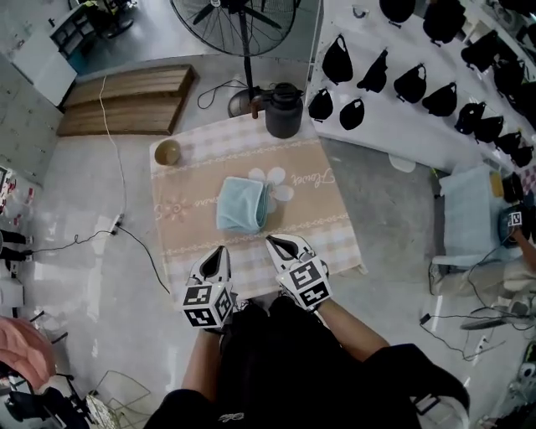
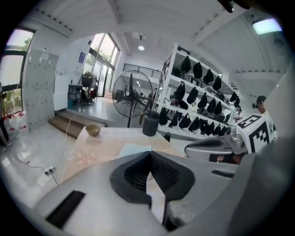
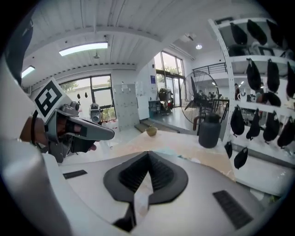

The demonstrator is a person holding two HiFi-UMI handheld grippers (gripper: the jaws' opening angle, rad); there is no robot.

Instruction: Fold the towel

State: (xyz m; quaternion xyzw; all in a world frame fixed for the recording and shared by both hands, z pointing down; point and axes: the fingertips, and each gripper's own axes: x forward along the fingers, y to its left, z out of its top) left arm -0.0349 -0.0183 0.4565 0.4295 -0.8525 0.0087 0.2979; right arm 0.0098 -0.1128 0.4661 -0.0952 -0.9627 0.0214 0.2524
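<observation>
— Where is the towel lying right now?

— The towel (image 1: pixel 242 204) is lying folded into a small light-blue bundle near the middle of the counter (image 1: pixel 310 180). It is resting on the pale patterned cloth that is covering the top.

— Is either gripper holding it?

— No. The left gripper (image 1: pixel 220 250) is hovering by the near edge of the counter, its jaws pressed together with nothing between them. The right gripper (image 1: pixel 273 242) is hovering just beside it, and its jaws are also meeting on nothing. Both are pointing towards the towel, and neither is touching it.

— What else is sitting on the counter?

— A small brown bowl (image 1: pixel 167 152) is standing at the far left corner. A dark jug (image 1: pixel 283 111) is standing at the far edge, more to the right. Both are well apart from the towel.

— And around the counter?

— A big floor fan (image 1: pixel 243 25) is standing behind the jug. A white shelf (image 1: pixel 394 126) hung with black bags (image 1: pixel 410 84) is running along the right side. A wooden platform (image 1: pixel 126 99) is lying on the floor beyond the bowl.
</observation>
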